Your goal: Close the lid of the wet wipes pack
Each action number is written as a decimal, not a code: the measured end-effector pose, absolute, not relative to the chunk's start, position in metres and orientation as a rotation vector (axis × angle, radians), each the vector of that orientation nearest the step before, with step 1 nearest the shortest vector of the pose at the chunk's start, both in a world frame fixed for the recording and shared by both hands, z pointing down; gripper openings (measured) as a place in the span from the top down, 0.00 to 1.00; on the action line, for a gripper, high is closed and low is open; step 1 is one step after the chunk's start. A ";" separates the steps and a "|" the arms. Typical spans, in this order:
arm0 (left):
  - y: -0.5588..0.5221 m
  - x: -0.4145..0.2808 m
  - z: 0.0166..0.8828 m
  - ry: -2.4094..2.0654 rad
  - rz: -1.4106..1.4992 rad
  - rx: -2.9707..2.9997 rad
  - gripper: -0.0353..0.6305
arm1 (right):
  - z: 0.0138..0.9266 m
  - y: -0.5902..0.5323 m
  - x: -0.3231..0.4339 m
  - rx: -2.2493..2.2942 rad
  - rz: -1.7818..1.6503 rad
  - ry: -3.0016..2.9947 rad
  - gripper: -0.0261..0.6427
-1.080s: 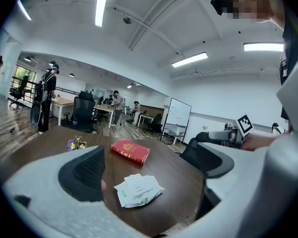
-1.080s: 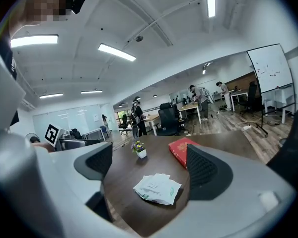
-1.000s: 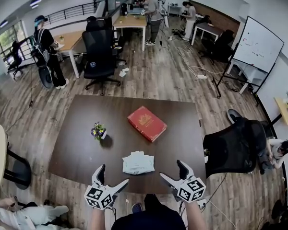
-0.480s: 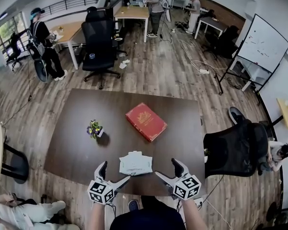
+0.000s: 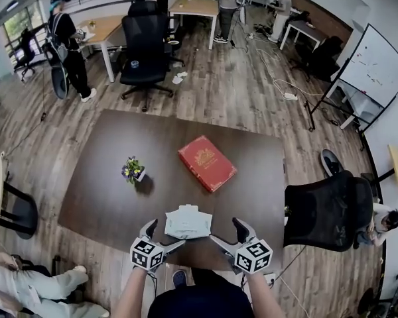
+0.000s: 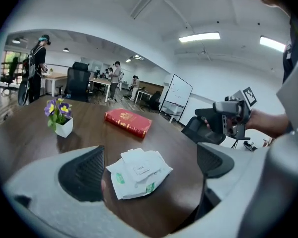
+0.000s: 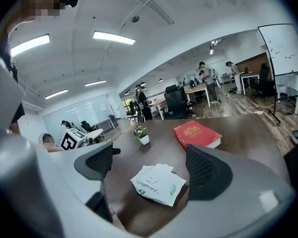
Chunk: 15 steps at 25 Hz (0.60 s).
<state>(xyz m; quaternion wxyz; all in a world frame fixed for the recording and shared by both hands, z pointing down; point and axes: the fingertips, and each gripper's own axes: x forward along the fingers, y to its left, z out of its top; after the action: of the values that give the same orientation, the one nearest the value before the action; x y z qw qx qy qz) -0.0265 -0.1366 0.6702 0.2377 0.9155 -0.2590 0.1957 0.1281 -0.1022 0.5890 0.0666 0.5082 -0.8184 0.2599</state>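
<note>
I'm looking steeply down on a dark brown worktop (image 5: 99,184) in an open office. A red book (image 5: 207,163) lies near its middle, well beyond anything I need to reach.

Both tools hang over the near edge. The left gripper (image 5: 164,236) has its fingers (image 6: 82,172) spread wide and grasping nothing. The right gripper (image 5: 227,234) is the same, with its fingers (image 7: 208,170) released and bare worktop between the pads.

The wet wipes pack (image 5: 188,222) lies flat near that front edge, straight ahead and between the two tools. The inner finger of each comes in just beside a near corner of it. Its long axis looks to run across me, from one gripper toward the other. In each gripper view it shows in the gap between the fingers, beyond their tips. I judge neither hand clearly nearer. The pack sits a shade better centred in the right gripper view.

A small white pot of purple flowers (image 5: 133,170) stands off to the left, well apart.

Smallest is the lid (image 6: 139,164), a white flap with a printed label on the pack's upper face. Its far end seems lifted and not pressed down, though I can't tell by how much. Closing it will mean coming forward and down onto that flap.
</note>
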 end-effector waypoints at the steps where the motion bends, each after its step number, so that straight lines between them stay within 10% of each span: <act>1: -0.137 -0.026 0.675 -0.703 0.547 2.502 0.09 | 0.591 -0.103 0.127 1.523 0.790 -2.466 0.25; 15: -0.136 -0.013 0.756 -0.600 0.863 2.510 0.10 | 0.626 -0.109 0.114 1.404 0.856 -2.438 0.25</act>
<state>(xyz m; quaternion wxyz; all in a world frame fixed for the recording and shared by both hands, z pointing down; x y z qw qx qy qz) -0.0127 -0.1361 0.7562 0.2088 0.9020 -0.2156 0.3102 0.1140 -0.1094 0.6255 0.1004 0.4751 -0.8248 0.2896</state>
